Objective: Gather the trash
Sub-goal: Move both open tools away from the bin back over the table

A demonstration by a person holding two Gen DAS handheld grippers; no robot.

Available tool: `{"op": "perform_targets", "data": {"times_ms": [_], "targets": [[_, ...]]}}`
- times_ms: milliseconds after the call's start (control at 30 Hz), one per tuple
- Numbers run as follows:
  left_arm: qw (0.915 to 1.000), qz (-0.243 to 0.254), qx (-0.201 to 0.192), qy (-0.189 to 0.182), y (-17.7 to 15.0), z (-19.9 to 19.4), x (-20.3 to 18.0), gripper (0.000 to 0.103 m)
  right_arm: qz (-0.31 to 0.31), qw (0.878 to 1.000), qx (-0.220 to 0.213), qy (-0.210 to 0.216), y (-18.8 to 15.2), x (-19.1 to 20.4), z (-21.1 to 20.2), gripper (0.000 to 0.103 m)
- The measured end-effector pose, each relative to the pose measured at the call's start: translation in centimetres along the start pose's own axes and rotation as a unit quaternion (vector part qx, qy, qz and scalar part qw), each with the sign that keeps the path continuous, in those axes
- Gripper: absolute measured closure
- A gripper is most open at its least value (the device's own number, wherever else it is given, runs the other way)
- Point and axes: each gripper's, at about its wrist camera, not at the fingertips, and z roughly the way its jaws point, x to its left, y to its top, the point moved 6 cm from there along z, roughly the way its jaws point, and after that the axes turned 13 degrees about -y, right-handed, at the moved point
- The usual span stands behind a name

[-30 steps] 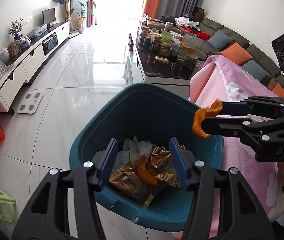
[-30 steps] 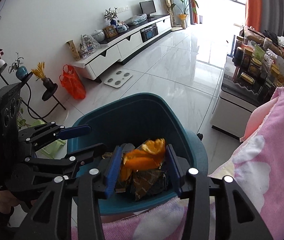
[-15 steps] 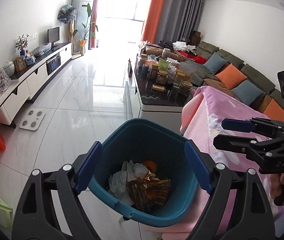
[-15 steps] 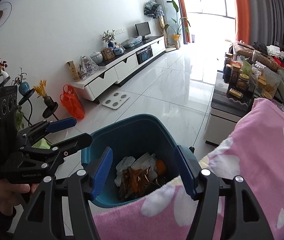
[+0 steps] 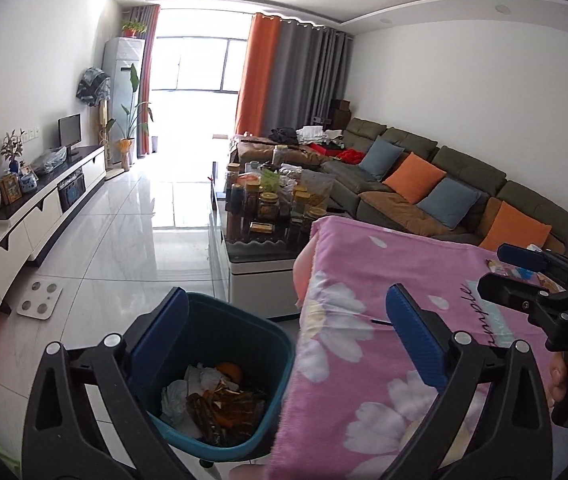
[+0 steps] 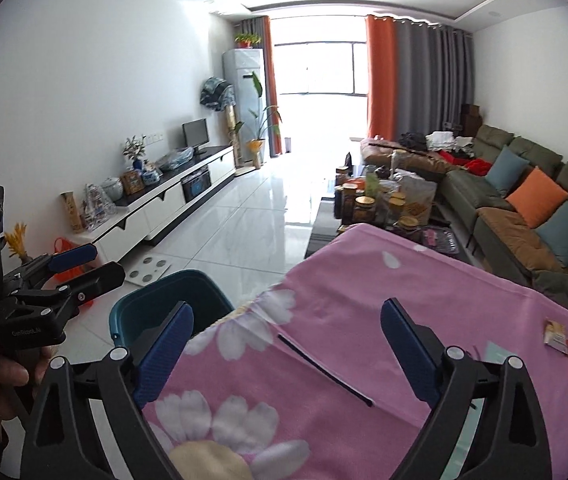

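A teal trash bin (image 5: pixel 280 344) stands on the floor beside the pink flowered cloth (image 5: pixel 363 380). It holds an orange peel (image 5: pixel 230 370), white tissue and brown wrappers. My left gripper (image 5: pixel 287 332) is open and empty, raised above the bin and the cloth's edge. My right gripper (image 6: pixel 285 340) is open and empty above the cloth; it also shows at the right of the left wrist view (image 5: pixel 519 276). Several small wrappers (image 6: pixel 567 340) lie on the cloth at the right. The bin's rim (image 6: pixel 180 280) shows in the right wrist view.
A low coffee table (image 5: pixel 260 268) crowded with jars stands beyond the cloth. A green sofa (image 5: pixel 443 184) with cushions runs along the right wall. A white TV cabinet (image 5: pixel 32 216) lines the left wall. A white scale (image 5: pixel 40 300) lies on the tiled floor.
My right gripper opened and dropped the orange peel into the bin. Both grippers opened wide, rose and pulled back from the bin, swinging right over the cloth.
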Motion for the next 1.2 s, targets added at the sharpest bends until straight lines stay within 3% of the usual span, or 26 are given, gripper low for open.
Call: {"op": "perform_targets", "data": {"times_ms": [267, 567, 1000, 1200], "targets": [[0.9974, 0.048, -0.013, -0.052, 0.7, 0.0, -8.2, 0.006, 0.038, 0.996, -0.037, -0.077, -1.5, -6.2, -4.6, 0.007], [0.9909, 0.11, -0.02, -0.075, 0.0, 0.1, -15.3, 0.006, 0.075, 0.986, -0.053, -0.14, -4.1, -11.0, -7.9, 0.007], [0.9859, 0.127, -0.057, -0.094, -1.2, -0.9, -20.1, 0.006, 0.133, 0.96, -0.09, -0.228, -7.9, -14.1, -12.3, 0.007], [0.9835, 0.13, -0.072, -0.103, -1.9, -1.2, -21.4, 0.006, 0.149, 0.952, -0.086, -0.254, -10.1, -14.4, -13.0, 0.007]]}}
